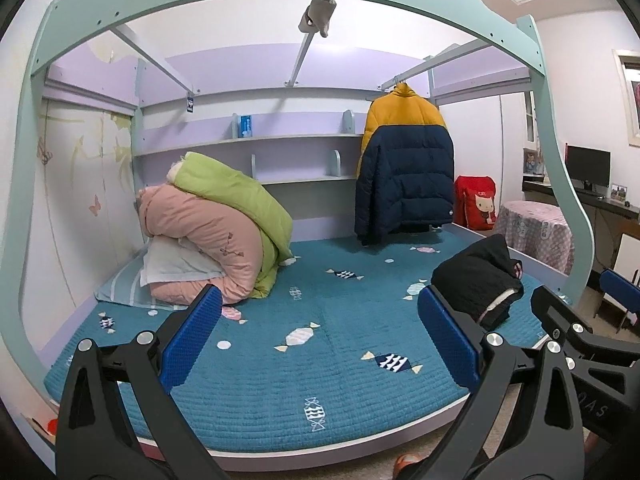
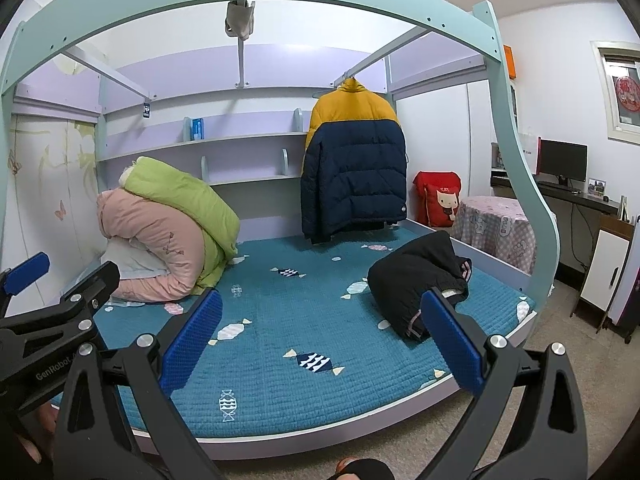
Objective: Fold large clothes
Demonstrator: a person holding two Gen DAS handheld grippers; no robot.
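2 grippers, left gripper (image 1: 318, 344) and right gripper (image 2: 320, 344), hover wide open and empty before the bed (image 1: 280, 404). A black garment (image 2: 412, 280), possibly already folded, lies right; a one-sided grab could bunch it.

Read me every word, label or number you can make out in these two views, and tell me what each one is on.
"GenRobot": on the left gripper, seen from the right wrist view; its last characters are cut off.
"CAT": on the red cushion, above the cartoon cat.
"QAS": partial letters on the right gripper, seen sideways.
Blue box on the shelf: print too small to read.
Dark tag on the bed frame: unreadable.
Jacket patch: unreadable.
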